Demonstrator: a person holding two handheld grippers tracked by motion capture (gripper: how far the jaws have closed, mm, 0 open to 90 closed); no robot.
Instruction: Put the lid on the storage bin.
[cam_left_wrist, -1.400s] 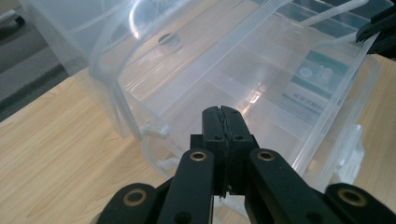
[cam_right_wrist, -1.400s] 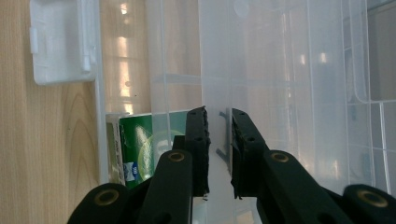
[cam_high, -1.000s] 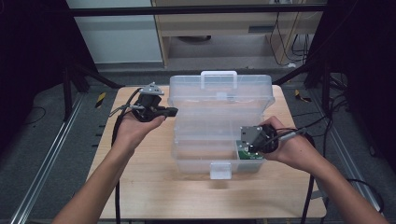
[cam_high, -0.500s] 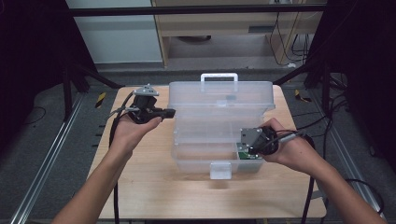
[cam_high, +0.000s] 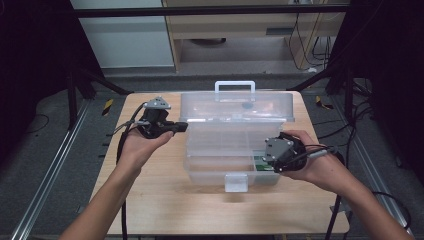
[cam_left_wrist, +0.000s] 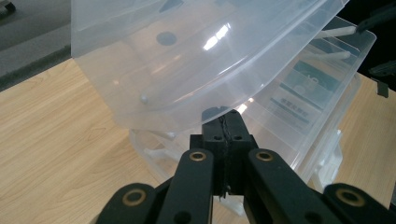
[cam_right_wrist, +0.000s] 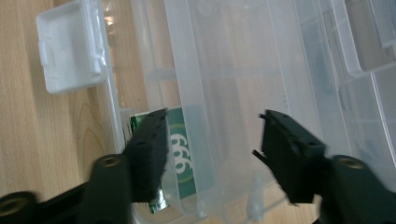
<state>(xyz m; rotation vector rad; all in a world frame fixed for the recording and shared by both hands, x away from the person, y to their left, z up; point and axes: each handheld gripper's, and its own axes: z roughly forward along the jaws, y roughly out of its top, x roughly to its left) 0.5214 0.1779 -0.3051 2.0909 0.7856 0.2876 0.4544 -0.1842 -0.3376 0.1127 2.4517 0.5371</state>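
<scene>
Table (cam_high: 150, 200): the box stands on it, at the middle, a little to the far side.
Box (cam_high: 220, 172): the lid (cam_high: 235, 105) is raised at its far side; the latch (cam_high: 236, 182) hangs at the near edge.
Packet (cam_high: 261, 164): in the box, at the near right corner.
Left gripper (cam_high: 180, 126): left of the box, at the lid's left edge.
Right gripper (cam_high: 267, 159): at the box's near right corner, over the packet.

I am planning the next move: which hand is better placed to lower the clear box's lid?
Probably left. The left gripper is shut at the raised lid's side edge. The right gripper hangs over the green packet in the box; its jaws have just been opening, gripping nothing.
</scene>
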